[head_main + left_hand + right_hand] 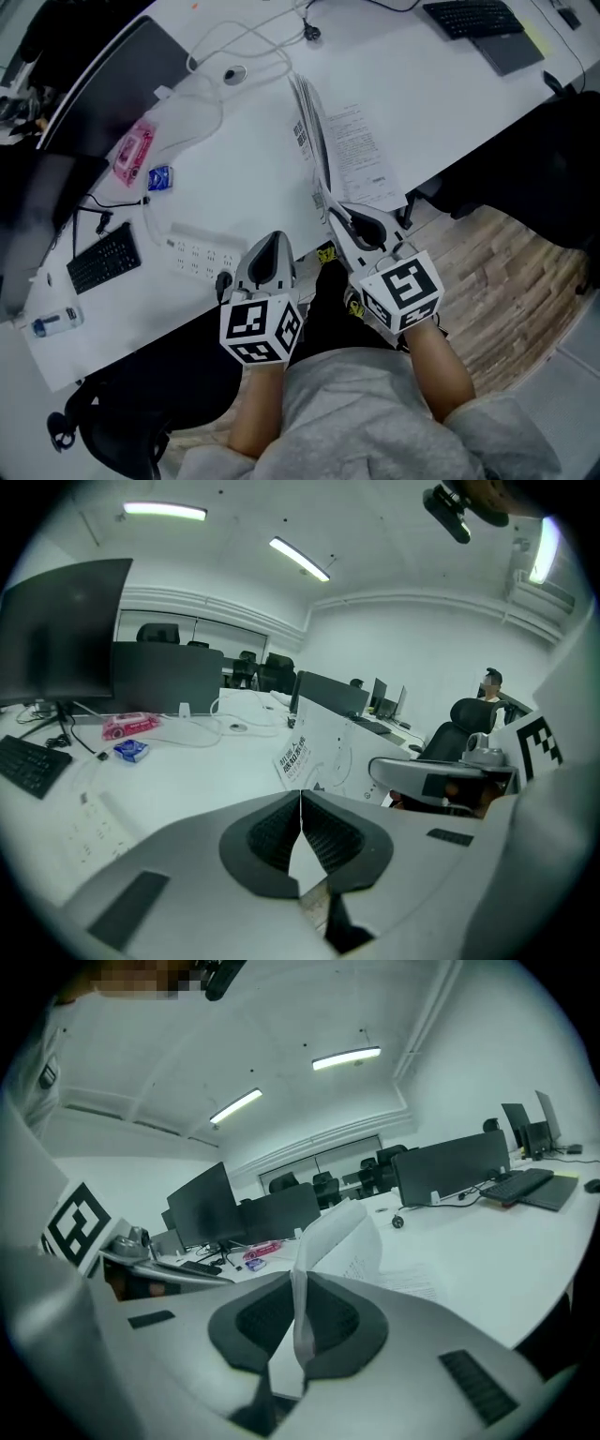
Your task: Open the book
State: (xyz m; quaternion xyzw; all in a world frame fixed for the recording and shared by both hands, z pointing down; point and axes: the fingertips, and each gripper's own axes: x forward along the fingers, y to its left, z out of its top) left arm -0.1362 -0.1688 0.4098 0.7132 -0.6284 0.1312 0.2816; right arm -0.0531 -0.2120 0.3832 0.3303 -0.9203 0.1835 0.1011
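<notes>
My right tool (300,1321) pinches raised pages of the book (356,150), which lies at the white surface's (441,94) near edge. My left tool (301,822), jaws pressed together, holds nothing.

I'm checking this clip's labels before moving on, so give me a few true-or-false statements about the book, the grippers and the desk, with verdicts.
1. The right gripper is clamped on pages of the book. True.
2. The left gripper holds the pink packet. False: its jaws are shut on nothing, and the packet lies on the desk by the monitor.
3. The book lies flat and closed. False: some pages are lifted upright while a printed page lies flat on the desk.
4. A white power strip lies on the desk close to the left gripper. True.
</notes>
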